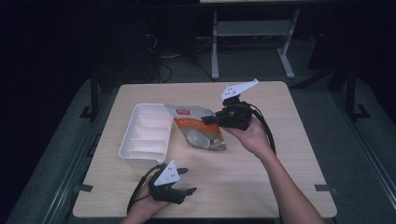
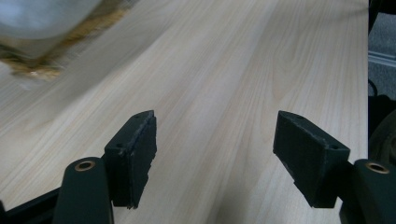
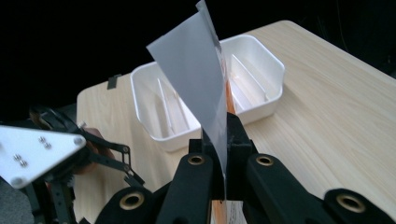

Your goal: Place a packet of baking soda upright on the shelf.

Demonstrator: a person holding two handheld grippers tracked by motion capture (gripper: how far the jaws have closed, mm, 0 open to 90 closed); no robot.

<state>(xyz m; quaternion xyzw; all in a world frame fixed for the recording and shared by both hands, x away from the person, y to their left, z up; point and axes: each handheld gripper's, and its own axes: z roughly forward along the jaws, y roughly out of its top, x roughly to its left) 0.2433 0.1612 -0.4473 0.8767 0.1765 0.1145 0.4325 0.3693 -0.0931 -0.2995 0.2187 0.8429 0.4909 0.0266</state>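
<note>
**Bag gripped, tray unfilled**

Dark room; table (image 1: 261,186) lit. Tray (image 1: 140,151) sits left of centre, compartments bare. Bag (image 1: 198,130) lies beside it, right gripper (image 3: 224,135) clamped on its edge. Left gripper (image 2: 215,158) gapes over bare wood. Placement, if intended, remains.

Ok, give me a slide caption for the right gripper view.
Right gripper fingers pinch a snack bag's edge above the white divided tray.

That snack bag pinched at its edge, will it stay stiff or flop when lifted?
Probably floppy: the bag is thin film, bending where the right gripper pinches it. It looks light, mostly flat. The glossy film may be slippery.
</note>
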